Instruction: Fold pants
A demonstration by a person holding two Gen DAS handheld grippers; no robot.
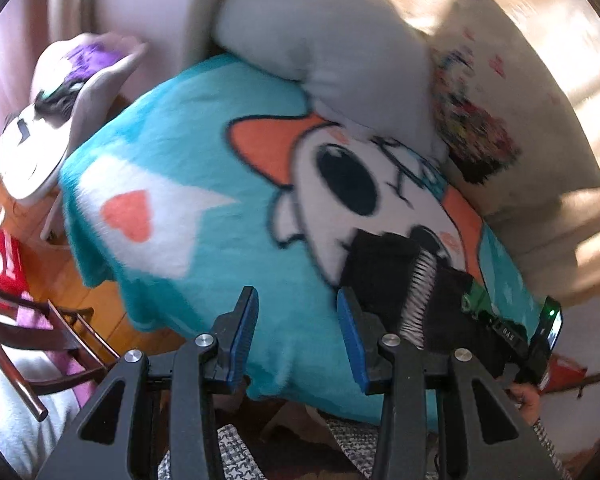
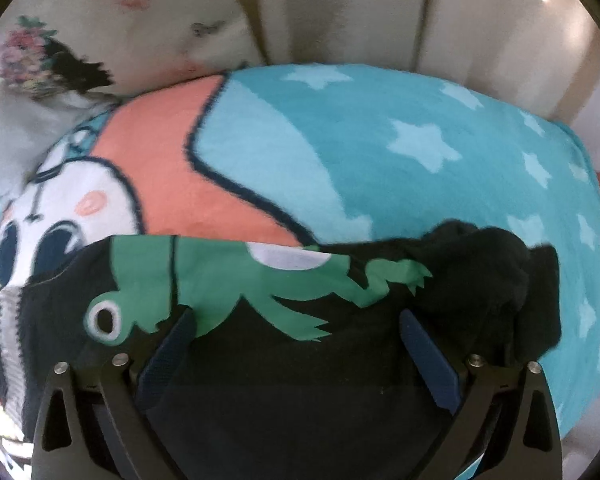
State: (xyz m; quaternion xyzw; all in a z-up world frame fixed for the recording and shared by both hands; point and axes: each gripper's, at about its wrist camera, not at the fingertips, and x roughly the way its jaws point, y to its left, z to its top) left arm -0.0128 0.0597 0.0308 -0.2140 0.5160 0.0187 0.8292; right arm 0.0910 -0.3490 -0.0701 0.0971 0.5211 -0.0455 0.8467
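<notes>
The pants (image 2: 300, 344) are black with a green frog print and a white ribbed waistband. They lie bunched on a turquoise cartoon blanket (image 2: 380, 152). In the left wrist view the pants (image 1: 384, 264) lie right of my fingers. My left gripper (image 1: 298, 320) is open and empty over the blanket (image 1: 188, 152), just left of the pants. My right gripper (image 2: 298, 332) is open, its fingers spread over the black fabric below the frog. The other gripper (image 1: 548, 332) shows at the far right of the left wrist view.
A grey cushion (image 1: 324, 36) and a cream patterned pillow (image 1: 500, 92) lean at the back of the blanket. A wooden chair (image 1: 48, 340) and a red bag (image 1: 0, 264) stand on the wood floor to the left.
</notes>
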